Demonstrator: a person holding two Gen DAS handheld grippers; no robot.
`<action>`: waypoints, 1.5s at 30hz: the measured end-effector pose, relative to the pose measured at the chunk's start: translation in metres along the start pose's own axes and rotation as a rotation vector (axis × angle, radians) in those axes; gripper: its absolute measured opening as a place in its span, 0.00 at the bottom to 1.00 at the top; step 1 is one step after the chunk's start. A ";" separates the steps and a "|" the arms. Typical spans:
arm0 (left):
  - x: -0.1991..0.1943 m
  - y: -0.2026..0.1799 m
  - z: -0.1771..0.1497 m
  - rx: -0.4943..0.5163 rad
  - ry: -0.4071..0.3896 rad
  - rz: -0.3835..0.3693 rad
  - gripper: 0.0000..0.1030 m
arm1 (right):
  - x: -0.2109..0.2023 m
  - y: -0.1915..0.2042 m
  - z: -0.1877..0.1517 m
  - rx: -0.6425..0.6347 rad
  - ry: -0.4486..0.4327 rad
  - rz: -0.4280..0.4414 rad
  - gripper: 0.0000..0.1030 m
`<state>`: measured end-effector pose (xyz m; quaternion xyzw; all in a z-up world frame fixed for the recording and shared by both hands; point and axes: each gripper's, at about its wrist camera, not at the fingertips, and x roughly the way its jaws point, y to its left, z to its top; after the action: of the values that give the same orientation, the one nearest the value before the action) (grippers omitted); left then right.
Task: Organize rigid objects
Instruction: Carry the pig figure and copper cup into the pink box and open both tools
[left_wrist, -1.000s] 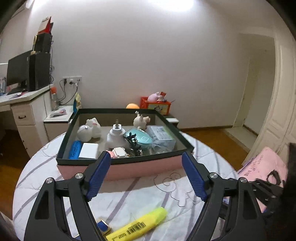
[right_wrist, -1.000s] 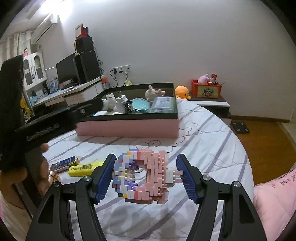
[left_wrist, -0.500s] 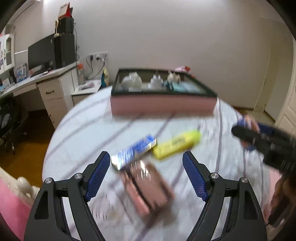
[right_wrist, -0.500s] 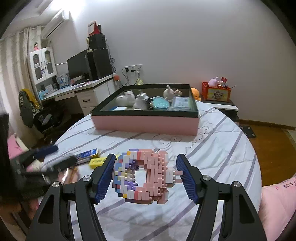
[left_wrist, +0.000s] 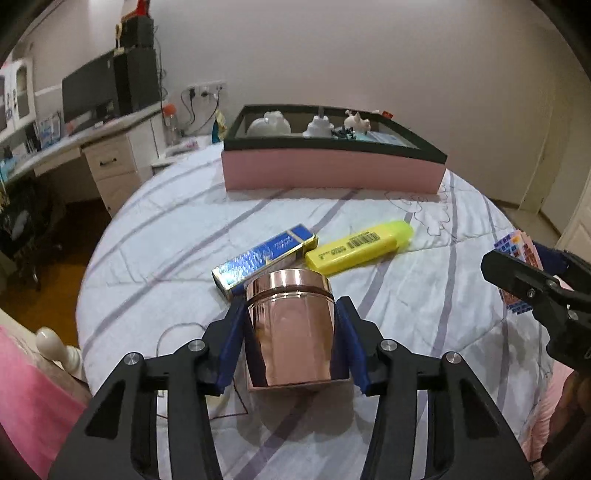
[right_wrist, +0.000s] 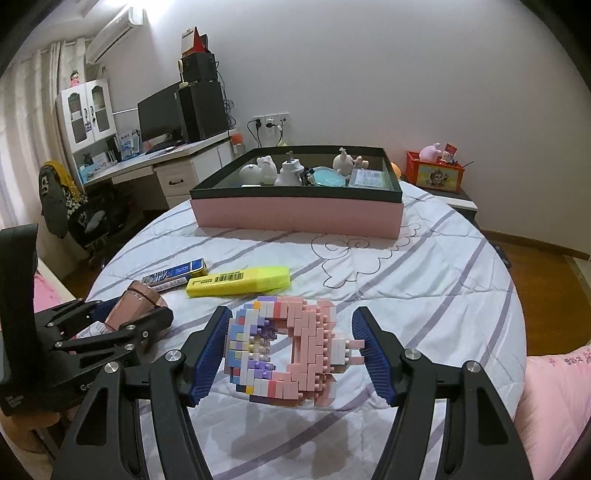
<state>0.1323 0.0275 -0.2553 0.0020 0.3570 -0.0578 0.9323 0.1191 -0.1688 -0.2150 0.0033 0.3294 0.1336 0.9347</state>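
Two claws, each with an object between its pads

Two objects are seen lifted above the round bed, which is covered by a white sheet with grey stripes. A rose-gold metal cup is framed by the left claw; its blue pads lie against the cup's sides while the jaws are closing on it. In the right wrist view the cup is seen tilted in that claw. A pink and pastel brick model is held by the right claw, with the left pad against its pale blue side and a small pink stud touching the right pad.

Just beyond the cup, a blue lighter and a yellow highlighter are left lying side by side on the sheet. Further back, a pink box with a dark rim is set on the bed, and white figurines and other small items are kept inside it.
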 end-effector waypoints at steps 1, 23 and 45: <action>0.000 -0.001 0.001 0.005 0.003 -0.005 0.47 | -0.001 0.000 0.001 -0.001 -0.006 0.001 0.67; -0.077 -0.034 0.070 0.078 -0.265 0.039 0.47 | -0.048 0.012 0.046 -0.052 -0.171 0.027 0.67; -0.076 -0.042 0.132 0.129 -0.380 0.079 0.47 | -0.039 0.001 0.098 -0.073 -0.266 0.032 0.67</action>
<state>0.1593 -0.0117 -0.1053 0.0648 0.1699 -0.0430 0.9824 0.1500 -0.1699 -0.1136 -0.0078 0.1973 0.1586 0.9674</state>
